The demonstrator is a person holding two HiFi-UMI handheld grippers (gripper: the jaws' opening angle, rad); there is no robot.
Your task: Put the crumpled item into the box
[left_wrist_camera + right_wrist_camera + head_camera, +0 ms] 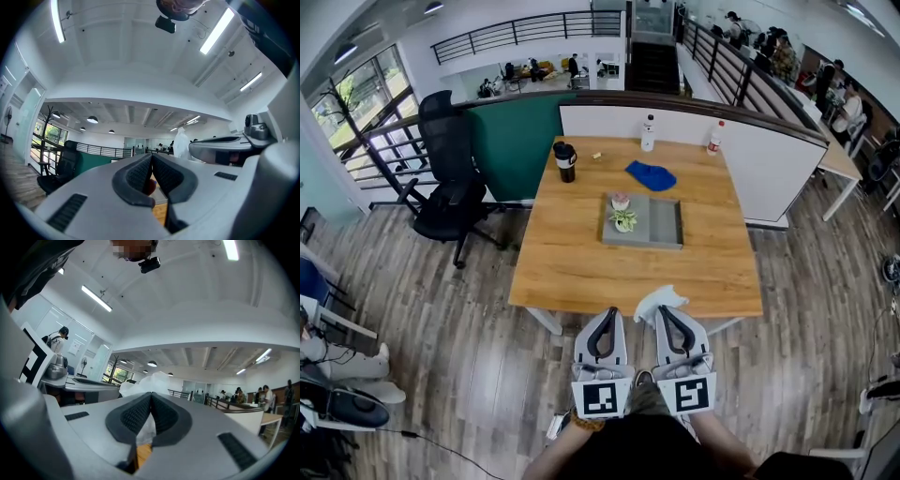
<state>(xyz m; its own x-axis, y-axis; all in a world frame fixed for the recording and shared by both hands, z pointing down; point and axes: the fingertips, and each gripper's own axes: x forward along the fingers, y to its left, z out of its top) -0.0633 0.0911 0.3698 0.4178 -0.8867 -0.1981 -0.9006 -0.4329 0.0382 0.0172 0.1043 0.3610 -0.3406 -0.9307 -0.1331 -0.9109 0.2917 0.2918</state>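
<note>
Centrally, a large square light-wood table [581, 267] fills the head view, standing on grey plank flooring. A black swivel office chair [450, 192] stands off its far left corner, apart from it. Near the middle of the table lies a shallow grey rectangular box [664, 225]. Its left part holds two small potted plants [622, 220], one behind the other, and its right part is bare.

Below the table's near edge, the left gripper [610, 315] and the right gripper [664, 312] are held side by side, both pointing toward the table. The left gripper's view [152, 159] shows its dark ribbed jaws closed together with nothing gripped between them. The right gripper's view [151, 397] shows its jaws pressed onto the crumpled white paper item [151, 379], which bulges out above the jaw tips and hangs down between the pads. In the head view the crumpled white paper item [662, 300] sits at the table's near edge, well apart from the box.

A rumpled blue cloth [652, 175] lies just beyond the box. A black travel mug [566, 161] stands toward the far left. A white plastic bottle [648, 133] and a red-capped bottle [713, 139] stand upright along the far edge.
</note>
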